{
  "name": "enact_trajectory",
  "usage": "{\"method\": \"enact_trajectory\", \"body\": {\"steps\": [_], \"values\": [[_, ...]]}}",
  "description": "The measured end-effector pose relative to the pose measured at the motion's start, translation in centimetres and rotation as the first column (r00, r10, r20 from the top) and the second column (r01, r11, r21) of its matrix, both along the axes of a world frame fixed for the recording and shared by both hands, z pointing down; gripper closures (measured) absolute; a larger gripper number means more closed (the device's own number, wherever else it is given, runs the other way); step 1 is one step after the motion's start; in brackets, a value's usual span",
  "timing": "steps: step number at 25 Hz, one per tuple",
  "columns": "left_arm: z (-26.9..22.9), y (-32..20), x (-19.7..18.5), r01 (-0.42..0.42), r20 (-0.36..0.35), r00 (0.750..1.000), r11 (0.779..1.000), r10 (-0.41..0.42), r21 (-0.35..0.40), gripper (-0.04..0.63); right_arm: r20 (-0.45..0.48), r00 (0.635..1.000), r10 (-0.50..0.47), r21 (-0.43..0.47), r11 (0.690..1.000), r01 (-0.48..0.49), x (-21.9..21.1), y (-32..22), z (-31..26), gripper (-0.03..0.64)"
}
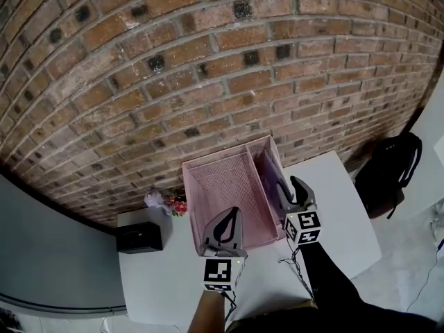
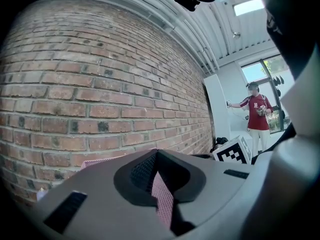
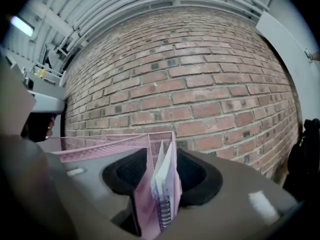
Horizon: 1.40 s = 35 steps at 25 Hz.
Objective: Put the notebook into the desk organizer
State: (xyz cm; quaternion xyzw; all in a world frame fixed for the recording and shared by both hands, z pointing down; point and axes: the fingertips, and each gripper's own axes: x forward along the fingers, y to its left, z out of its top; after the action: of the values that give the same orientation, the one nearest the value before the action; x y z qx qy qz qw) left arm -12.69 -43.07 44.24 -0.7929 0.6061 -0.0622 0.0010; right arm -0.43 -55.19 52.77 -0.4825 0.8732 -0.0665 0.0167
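Notebook (image 3: 167,184) stands upright, spiral edge toward the right gripper's camera, in the narrow right compartment of the pink mesh desk organizer (image 1: 225,186) on the white surface (image 1: 156,276). Right gripper (image 1: 286,186) fingers spread wide either side of it, not pressing. Left gripper (image 1: 231,217) fingers pinch the organizer's near mesh wall

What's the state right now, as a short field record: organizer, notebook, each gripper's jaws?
desk organizer: pink mesh, on white table by brick wall
notebook: upright against a mesh wall at the narrow right compartment
left gripper: jaws shut on the organizer's front wall
right gripper: jaws apart, notebook between them, not pinched
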Motion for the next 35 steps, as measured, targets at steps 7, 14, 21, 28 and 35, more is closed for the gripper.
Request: {"method": "enact_trajectory", "body": {"steps": [7, 14, 21, 28, 35], "values": [[-1.0, 1.2, 0.5, -0.019, -0.018, 1.0, 1.0, 0.02, 0.018, 0.588, -0.017, 1.0, -0.006, 0.023, 1.0, 0.006, -0.1, 2.4, -1.3, 0.44], [-3.0, 3.7, 0.1, -0.031, -0.015, 0.999, 0.999, 0.032, 0.041, 0.588, -0.027, 0.999, 0.025, 0.038, 0.999, -0.024, 0.4, 5.2, -2.9, 0.44], [-4.0, 7.3, -0.4, -0.041, -0.017, 0.999, 0.997, 0.042, 0.06, 0.588, -0.025, 0.998, 0.05, 0.057, 0.997, -0.049, 0.7, 9.3, -4.9, 0.44], [-4.9, 11.8, -1.0, -0.06, -0.02, 0.998, 0.996, 0.061, 0.062, 0.588, -0.072, 0.995, 0.076, 0.082, 0.994, -0.07, 1.1, 14.3, -7.0, 0.44], [-6.0, 15.7, -1.1, -0.093, -0.016, 0.995, 0.992, 0.095, 0.084, 0.586, -0.169, 0.982, 0.086, 0.112, 0.991, -0.067, 1.3, 20.4, -8.5, 0.44]]}}
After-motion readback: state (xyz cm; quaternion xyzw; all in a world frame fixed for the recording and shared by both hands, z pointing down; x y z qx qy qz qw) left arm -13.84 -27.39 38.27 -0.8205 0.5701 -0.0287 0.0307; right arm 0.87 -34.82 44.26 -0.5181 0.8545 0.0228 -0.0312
